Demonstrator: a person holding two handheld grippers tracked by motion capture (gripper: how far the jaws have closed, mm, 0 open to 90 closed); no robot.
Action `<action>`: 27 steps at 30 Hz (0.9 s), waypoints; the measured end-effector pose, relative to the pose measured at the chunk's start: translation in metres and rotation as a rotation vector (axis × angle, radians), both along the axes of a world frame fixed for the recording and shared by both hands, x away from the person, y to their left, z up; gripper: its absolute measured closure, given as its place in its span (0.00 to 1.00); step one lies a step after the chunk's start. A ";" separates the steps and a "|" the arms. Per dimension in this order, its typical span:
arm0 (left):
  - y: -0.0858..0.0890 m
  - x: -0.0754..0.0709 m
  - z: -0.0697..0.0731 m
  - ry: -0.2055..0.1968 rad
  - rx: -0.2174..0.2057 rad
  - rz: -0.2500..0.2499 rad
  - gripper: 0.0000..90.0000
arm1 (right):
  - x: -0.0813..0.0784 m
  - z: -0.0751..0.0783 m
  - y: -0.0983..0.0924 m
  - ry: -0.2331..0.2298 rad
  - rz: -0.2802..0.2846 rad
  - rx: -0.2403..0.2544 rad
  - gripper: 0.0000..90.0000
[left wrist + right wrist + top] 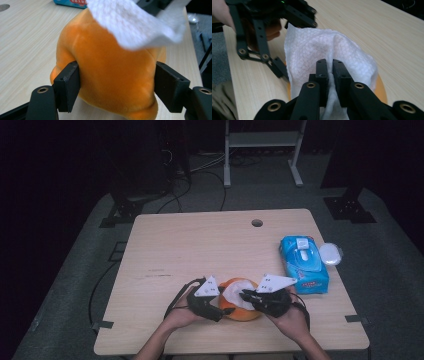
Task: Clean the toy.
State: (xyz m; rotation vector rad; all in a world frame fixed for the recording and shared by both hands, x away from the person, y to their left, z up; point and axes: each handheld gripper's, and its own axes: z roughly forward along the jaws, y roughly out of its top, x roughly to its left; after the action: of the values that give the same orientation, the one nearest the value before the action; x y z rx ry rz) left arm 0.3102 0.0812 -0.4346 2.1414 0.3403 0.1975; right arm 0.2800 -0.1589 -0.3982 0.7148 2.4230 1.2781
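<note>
The person's two hands sit at the wooden table's (165, 245) near edge. The left gripper (117, 87) has its jaws pressed on the flanks of the soft orange plush toy (112, 80). The right gripper (328, 68), nearly shut, pinches a white textured wet wipe (312, 50) draped over the toy. To wipe well, steady the toy and drag the wipe lightly. Farther off, the high view adds a blue wipe packet (304, 264) and small white lid (330, 254).

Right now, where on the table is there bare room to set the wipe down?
The table is bare across its left half and the far middle, up to the hole. The right edge is taken by the wipes pack and lid. The near middle is crowded: orange toy, wipe, both grippers.
</note>
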 end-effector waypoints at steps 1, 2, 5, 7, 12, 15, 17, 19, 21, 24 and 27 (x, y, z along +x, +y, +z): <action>0.000 0.000 0.001 0.001 -0.002 0.002 0.31 | 0.001 0.000 -0.003 0.004 -0.019 -0.004 0.93; -0.001 0.000 0.001 -0.001 -0.004 0.001 0.31 | 0.002 0.002 -0.008 0.003 -0.039 0.008 0.93; -0.006 -0.004 0.003 -0.023 0.004 -0.004 0.31 | -0.002 0.005 -0.005 0.008 -0.034 0.037 0.93; -0.008 -0.006 0.003 -0.038 0.027 -0.009 0.31 | -0.007 0.005 0.005 0.009 -0.003 0.046 0.93; -0.007 -0.006 0.001 -0.026 0.010 -0.007 0.31 | -0.003 0.006 0.007 -0.005 -0.012 0.024 0.93; -0.007 -0.005 0.001 -0.017 0.000 -0.008 0.29 | 0.005 0.003 -0.006 0.013 -0.064 0.018 0.93; -0.006 -0.002 0.001 0.012 -0.025 -0.004 0.22 | 0.006 -0.001 -0.010 0.034 -0.061 0.017 0.93; -0.004 0.002 0.000 0.067 -0.060 0.005 0.16 | 0.005 -0.002 -0.010 0.035 -0.054 -0.001 0.93; -0.003 0.003 -0.002 0.086 -0.078 0.004 0.17 | 0.004 -0.001 -0.010 0.039 -0.046 -0.010 0.93; -0.003 0.000 0.001 0.055 -0.080 0.000 0.30 | 0.002 0.003 -0.008 0.010 -0.046 -0.019 0.93; -0.005 -0.003 0.004 0.037 -0.076 -0.010 0.33 | -0.004 0.010 0.000 -0.005 -0.010 0.004 0.93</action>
State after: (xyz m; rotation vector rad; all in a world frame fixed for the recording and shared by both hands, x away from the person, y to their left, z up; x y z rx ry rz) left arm 0.3075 0.0761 -0.4308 2.0739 0.3529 0.1367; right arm 0.2755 -0.1588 -0.3879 0.7233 2.4106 1.2798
